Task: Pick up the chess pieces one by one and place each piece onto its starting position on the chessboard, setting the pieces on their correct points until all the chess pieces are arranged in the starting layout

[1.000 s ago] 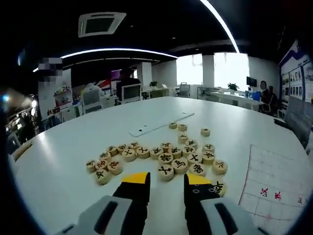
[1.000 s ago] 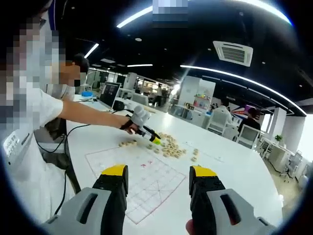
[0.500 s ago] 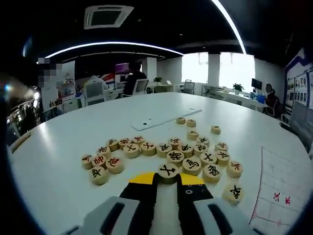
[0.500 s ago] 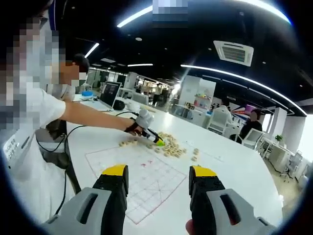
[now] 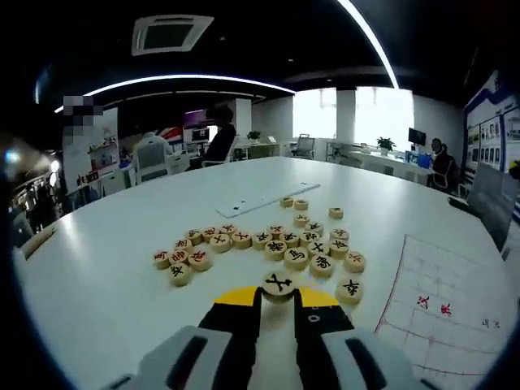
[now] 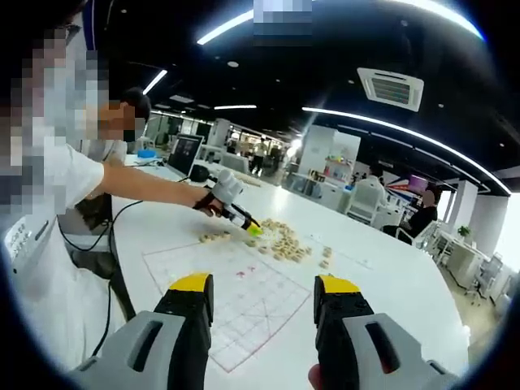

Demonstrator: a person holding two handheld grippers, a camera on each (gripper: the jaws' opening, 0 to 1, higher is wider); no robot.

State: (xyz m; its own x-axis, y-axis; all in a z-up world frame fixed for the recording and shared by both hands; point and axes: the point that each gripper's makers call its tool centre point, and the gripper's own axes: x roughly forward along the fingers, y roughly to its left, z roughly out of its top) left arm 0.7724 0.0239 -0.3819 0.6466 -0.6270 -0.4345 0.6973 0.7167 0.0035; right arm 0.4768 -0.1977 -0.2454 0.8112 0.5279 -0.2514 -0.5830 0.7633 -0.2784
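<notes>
Piece sits clamped between left fingers; right fingers spread apart.

open office, white table, ceiling lights

Left hand-held gripper clamped (right hand-held gripper agape).

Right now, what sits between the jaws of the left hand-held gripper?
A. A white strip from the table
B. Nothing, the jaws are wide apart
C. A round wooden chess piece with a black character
C: in the left gripper view the left hand-held gripper is closed on a chess piece marked in black.
</notes>
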